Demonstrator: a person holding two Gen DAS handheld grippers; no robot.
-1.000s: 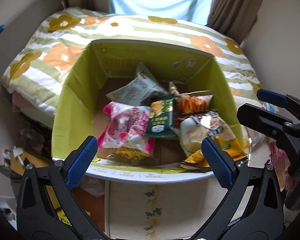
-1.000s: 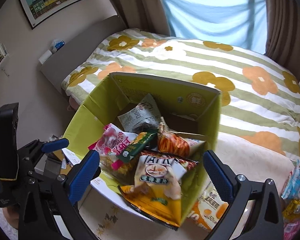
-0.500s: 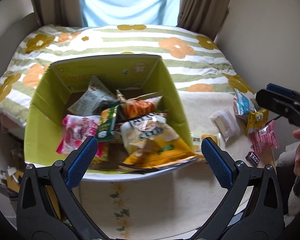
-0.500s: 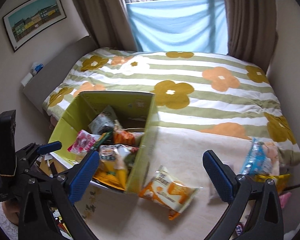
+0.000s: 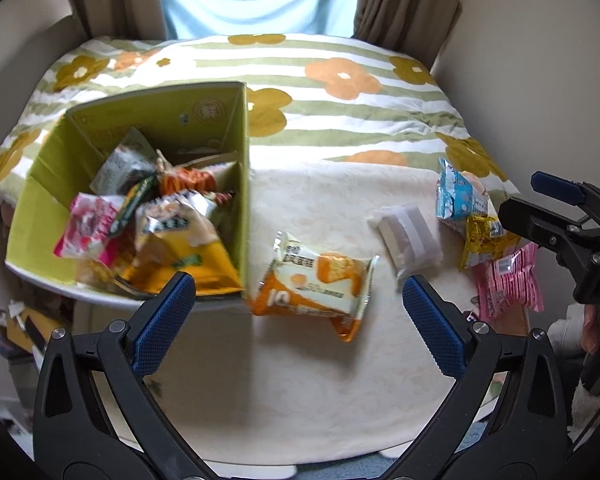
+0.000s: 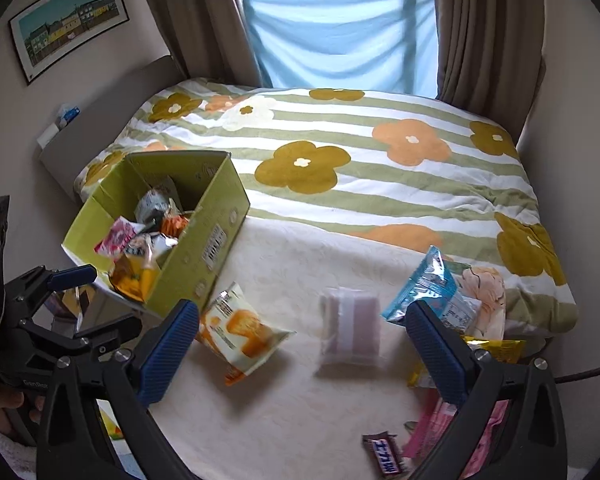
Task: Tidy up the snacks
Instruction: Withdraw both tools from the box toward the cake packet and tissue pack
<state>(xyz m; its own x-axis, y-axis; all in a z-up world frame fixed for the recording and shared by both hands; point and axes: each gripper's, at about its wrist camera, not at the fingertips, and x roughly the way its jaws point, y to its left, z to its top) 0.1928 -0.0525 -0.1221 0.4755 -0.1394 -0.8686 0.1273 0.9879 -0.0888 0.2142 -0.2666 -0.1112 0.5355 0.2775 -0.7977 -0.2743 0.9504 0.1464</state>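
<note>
A green cardboard box [image 5: 242, 184] [image 6: 216, 216] holds several snack bags at the table's left end. An orange-and-white snack bag [image 5: 320, 284] [image 6: 240, 332] lies beside the box. A pale wrapped pack [image 5: 410, 236] [image 6: 352, 328], a light blue bag [image 5: 458, 196] [image 6: 428, 288], a yellow bag [image 5: 488, 240] [image 6: 496, 350], a pink bag [image 5: 508, 284] [image 6: 432, 428] and a small chocolate bar [image 6: 386, 456] lie to the right. My left gripper [image 5: 298, 316] is open and empty above the orange bag. My right gripper [image 6: 300, 340] is open and empty above the table.
The cream round table [image 5: 300, 380] stands against a bed with a flowered striped cover [image 6: 380, 160]. Curtains and a blue cloth hang at the window behind. Clutter lies on the floor left of the table [image 5: 16, 328].
Both grippers have drawn back from over the box and swung right. The loose snacks on the table have come into view. Both grippers stayed open.
</note>
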